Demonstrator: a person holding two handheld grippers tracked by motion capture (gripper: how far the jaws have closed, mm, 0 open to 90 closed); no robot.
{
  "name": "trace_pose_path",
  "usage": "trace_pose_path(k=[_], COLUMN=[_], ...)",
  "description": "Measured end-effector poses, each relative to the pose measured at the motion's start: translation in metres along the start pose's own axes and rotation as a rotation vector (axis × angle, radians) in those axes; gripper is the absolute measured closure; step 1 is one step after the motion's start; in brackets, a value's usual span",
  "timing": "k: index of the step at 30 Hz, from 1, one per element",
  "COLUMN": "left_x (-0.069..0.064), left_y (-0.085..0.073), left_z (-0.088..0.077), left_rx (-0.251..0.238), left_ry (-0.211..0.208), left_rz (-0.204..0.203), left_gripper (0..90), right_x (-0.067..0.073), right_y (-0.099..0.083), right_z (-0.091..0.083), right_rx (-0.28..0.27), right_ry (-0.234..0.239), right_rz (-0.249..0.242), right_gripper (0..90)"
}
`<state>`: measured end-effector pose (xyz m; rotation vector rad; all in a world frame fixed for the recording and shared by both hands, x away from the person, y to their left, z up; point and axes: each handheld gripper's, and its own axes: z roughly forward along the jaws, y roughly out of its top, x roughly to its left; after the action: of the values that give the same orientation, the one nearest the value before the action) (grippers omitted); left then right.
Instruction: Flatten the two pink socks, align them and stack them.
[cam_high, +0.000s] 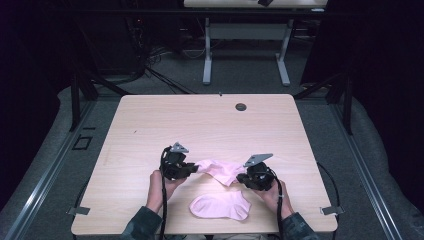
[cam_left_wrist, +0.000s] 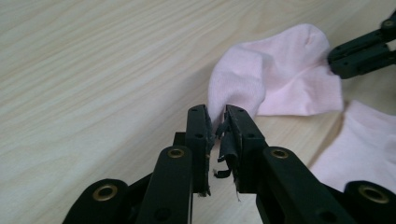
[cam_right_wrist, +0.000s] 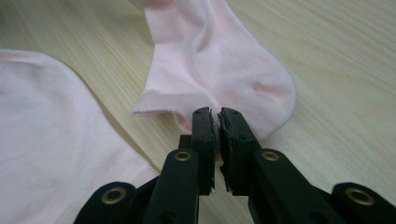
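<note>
Inventory, high view, read left to right.

Left gripper (cam_high: 192, 169): black, two-fingered, grey three-cornered plate on top, cable trailing toward lower frame. Fingers nearly closed, pinching left end of held sock (cam_high: 220, 170) in lower centre of frame. In left gripper view, thin fold of pink cloth caught between pads; torn black pad lining hanging loose in the gap.

Held sock: pale pink, soft fine knit, ankle cut, rounded heel bulge, ribbed cuff band at one end. Stretched between both grippers, slightly rumpled, lying on or just above the surface; contact not determinable.

Right gripper (cam_high: 240, 178): same build. Fingers shut almost fully on cuff edge of held sock, cloth clamped between pads in right gripper view.

Second sock (cam_high: 220, 206): matching pink knit, laid flat on the surface just below held sock, near bottom edge of frame, toe rounded at left, untouched by either gripper.

Surface (cam_high: 150, 125): light wood-grain laminate, rounded corners, small dark round grommet (cam_high: 241, 106) at upper centre.

Progress, judged: pairing or stacking of socks apparently in hand. Done: one sock spread flat; other sock gripped at both ends. Left: carrying held sock over flat one, aligning, lowering, releasing.
</note>
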<state>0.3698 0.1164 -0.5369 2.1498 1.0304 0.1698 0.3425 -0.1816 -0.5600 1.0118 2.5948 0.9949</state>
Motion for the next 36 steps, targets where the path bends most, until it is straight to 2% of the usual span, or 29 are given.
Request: trace_pose_path(k=[1, 2, 4, 5, 6, 7, 8, 9, 11, 13, 14, 15, 17, 18, 19, 20, 23, 26, 27, 28, 29, 30, 31, 33, 34, 35, 36], left_x=[0.002, 0.005, 0.007, 0.007, 0.007, 0.007, 0.007, 0.007, 0.006, 0.005, 0.004, 0.003, 0.003, 0.003, 0.003, 0.003, 0.003, 0.002, 0.002, 0.001, 0.001, -0.002, -0.003, -0.006, -0.008, -0.008, -0.012], left_y=[0.000, 0.000, -0.001, -0.003, -0.003, -0.005, -0.007, -0.011, -0.013, -0.017, -0.018, -0.019, -0.023, -0.026, -0.029, -0.030, -0.032, -0.034, -0.034, -0.035, -0.035, -0.035, -0.035, -0.034, -0.034, -0.034, -0.033], left_z=[0.001, 0.003, 0.003, 0.002, 0.002, 0.002, 0.001, -0.001, -0.002, -0.003, -0.004, -0.004, -0.003, -0.003, -0.003, -0.003, -0.004, -0.004, -0.004, -0.003, -0.003, -0.002, -0.002, -0.002, -0.002, -0.002, -0.003], left_rx=[0.006, 0.014, 0.015, 0.013, 0.013, 0.011, 0.005, -0.001, -0.010, -0.021, -0.019, -0.022, -0.029, -0.031, -0.034, -0.040, -0.049, -0.054, -0.054, -0.057, -0.057, -0.055, -0.057, -0.059, -0.068, -0.068, -0.073], left_ry=[0.016, 0.042, 0.051, 0.072, 0.072, 0.088, 0.096, 0.109, 0.110, 0.110, 0.109, 0.112, 0.106, 0.110, 0.097, 0.098, 0.091, 0.088, 0.088, 0.085, 0.085, 0.087, 0.082, 0.083, 0.083, 0.083, 0.079], left_rz=[0.007, -0.005, -0.003, -0.008, -0.008, -0.006, -0.004, 0.003, 0.013, 0.032, 0.032, 0.043, 0.052, 0.056, 0.052, 0.056, 0.062, 0.072, 0.072, 0.082, 0.082, 0.098, 0.105, 0.130, 0.139, 0.139, 0.165], left_gripper=[78.1, 70.3, 65.0, 60.7, 56.0, 56.0, 46.5, 44.1, 41.2, 32.2, 32.2, 27.6, 25.4, 23.1, 18.8, 17.5, 15.5, 14.7, 14.7, 14.5, 14.5, 14.7, 14.7, 15.1, 15.4, 15.6, 15.7], right_x=[-0.001, -0.001, 0.000, 0.000, 0.000, 0.001, 0.003, 0.004, 0.006, 0.013, 0.013, 0.018, 0.021, 0.023, 0.026, 0.026, 0.026, 0.025, 0.025, 0.024, 0.024, 0.022, 0.021, 0.018, 0.016, 0.016, 0.015], right_y=[0.000, 0.000, -0.001, -0.001, -0.001, 0.000, 0.001, 0.001, 0.003, 0.009, 0.009, 0.012, 0.013, 0.015, 0.017, 0.018, 0.018, 0.017, 0.017, 0.016, 0.016, 0.015, 0.014, 0.014, 0.014, 0.014, 0.016], right_z=[0.002, 0.005, 0.006, 0.005, 0.005, 0.003, -0.002, -0.004, -0.005, -0.006, -0.006, -0.001, 0.003, 0.006, 0.013, 0.015, 0.019, 0.022, 0.022, 0.022, 0.022, 0.021, 0.021, 0.019, 0.018, 0.018, 0.013], right_rx=[0.008, 0.026, 0.029, 0.023, 0.023, 0.017, -0.004, -0.010, -0.020, -0.010, -0.010, 0.006, 0.015, 0.030, 0.061, 0.073, 0.086, 0.090, 0.090, 0.087, 0.087, 0.078, 0.074, 0.066, 0.055, 0.055, 0.033], right_ry=[-0.002, -0.001, -0.002, -0.008, -0.008, -0.010, -0.014, -0.014, -0.020, -0.005, -0.005, 0.000, 0.003, -0.004, -0.005, -0.003, -0.001, -0.007, -0.007, -0.011, -0.011, -0.012, -0.007, 0.022, 0.044, 0.044, 0.086], right_rz=[0.001, -0.006, -0.008, -0.013, -0.013, -0.017, -0.041, -0.045, -0.054, -0.112, -0.112, -0.144, -0.156, -0.173, -0.193, -0.196, -0.193, -0.193, -0.193, -0.193, -0.193, -0.184, -0.177, -0.152, -0.124, -0.124, -0.090], right_gripper=[83.8, 82.6, 79.8, 76.9, 76.9, 74.1, 68.0, 65.1, 63.4, 59.5, 59.5, 57.7, 56.8, 55.9, 52.6, 52.5, 53.8, 65.5, 65.5, 75.6, 75.6, 80.9, 81.6, 82.2, 82.2, 82.2, 82.2])
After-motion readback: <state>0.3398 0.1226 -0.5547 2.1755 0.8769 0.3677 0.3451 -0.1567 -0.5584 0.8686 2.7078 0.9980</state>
